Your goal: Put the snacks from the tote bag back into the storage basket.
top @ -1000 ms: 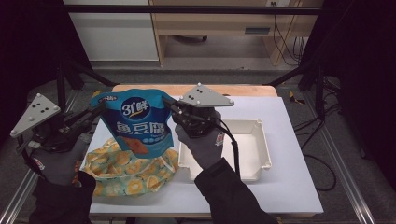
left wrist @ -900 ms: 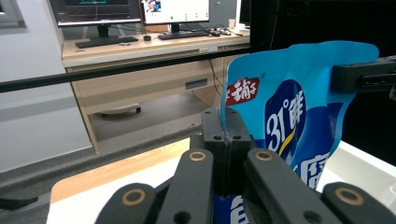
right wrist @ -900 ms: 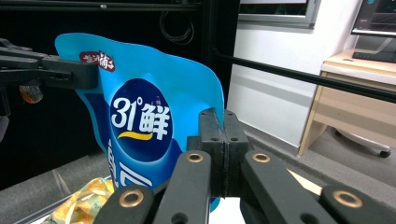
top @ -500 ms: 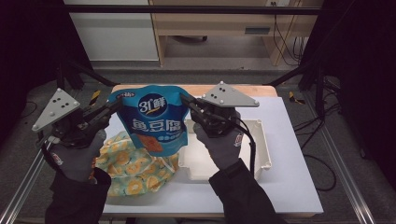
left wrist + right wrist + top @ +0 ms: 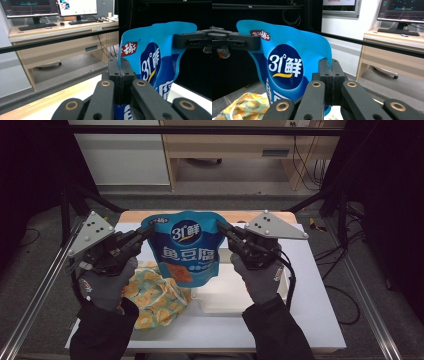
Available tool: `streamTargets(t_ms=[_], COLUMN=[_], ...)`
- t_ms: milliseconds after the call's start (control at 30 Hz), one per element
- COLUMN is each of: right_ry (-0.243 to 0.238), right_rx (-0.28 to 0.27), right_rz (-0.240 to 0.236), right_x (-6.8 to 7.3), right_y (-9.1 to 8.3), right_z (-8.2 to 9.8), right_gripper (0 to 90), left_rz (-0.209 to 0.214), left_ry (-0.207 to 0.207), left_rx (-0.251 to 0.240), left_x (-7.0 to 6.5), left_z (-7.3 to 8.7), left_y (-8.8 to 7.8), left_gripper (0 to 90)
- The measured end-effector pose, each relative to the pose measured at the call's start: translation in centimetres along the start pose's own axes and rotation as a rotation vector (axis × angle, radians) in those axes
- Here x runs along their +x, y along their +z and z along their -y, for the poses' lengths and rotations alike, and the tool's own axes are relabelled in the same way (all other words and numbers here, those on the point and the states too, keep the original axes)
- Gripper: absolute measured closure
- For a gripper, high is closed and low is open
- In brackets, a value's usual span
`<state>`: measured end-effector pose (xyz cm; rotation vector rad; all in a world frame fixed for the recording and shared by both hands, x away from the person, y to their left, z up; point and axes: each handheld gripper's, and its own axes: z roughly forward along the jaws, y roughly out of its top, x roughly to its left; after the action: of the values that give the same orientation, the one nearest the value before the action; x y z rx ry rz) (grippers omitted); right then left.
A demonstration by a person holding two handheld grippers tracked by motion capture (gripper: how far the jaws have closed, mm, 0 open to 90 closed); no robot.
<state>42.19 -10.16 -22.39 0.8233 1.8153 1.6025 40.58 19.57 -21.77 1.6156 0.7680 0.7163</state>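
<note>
A blue snack pouch (image 5: 189,247) is being held upright in the centre of the frame, clear above the white worktop (image 5: 320,320). Its left top edge is being pinched by the left tool (image 5: 145,234), jaws closed on it, and its right top edge by the right tool (image 5: 223,231) likewise. A yellow patterned bag (image 5: 155,297) is lying at lower left, a white tray (image 5: 230,292) below the pouch. Bare worktop is being left open along the right and near edges.

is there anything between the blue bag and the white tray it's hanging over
Nothing visible. The blue bag hangs pinched at its top corners by the left gripper and right gripper, above the white tray; the yellow patterned cloth lies beside it.
</note>
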Motion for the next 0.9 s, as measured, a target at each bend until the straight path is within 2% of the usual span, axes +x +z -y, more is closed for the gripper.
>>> streamTargets(t_ms=[533,600,900], right_ry=[0.022,0.026,0.036], right_rx=[0.0,0.005,0.016], right_rz=[0.076,0.087,0.117], right_x=[-3.0,-3.4,-4.5], right_y=[-3.8,-4.2,-5.5], right_z=[1.4,1.7,3.0], right_gripper=[90.0,90.0,90.0], left_rz=[0.076,0.079,0.116], left_ry=[0.015,0.026,0.012], left_rx=[0.012,0.006,0.026], left_x=[-3.3,-3.6,-4.9], left_z=[0.0,0.1,1.1], left_y=[3.6,4.1,5.8], left_gripper=[90.0,90.0,90.0])
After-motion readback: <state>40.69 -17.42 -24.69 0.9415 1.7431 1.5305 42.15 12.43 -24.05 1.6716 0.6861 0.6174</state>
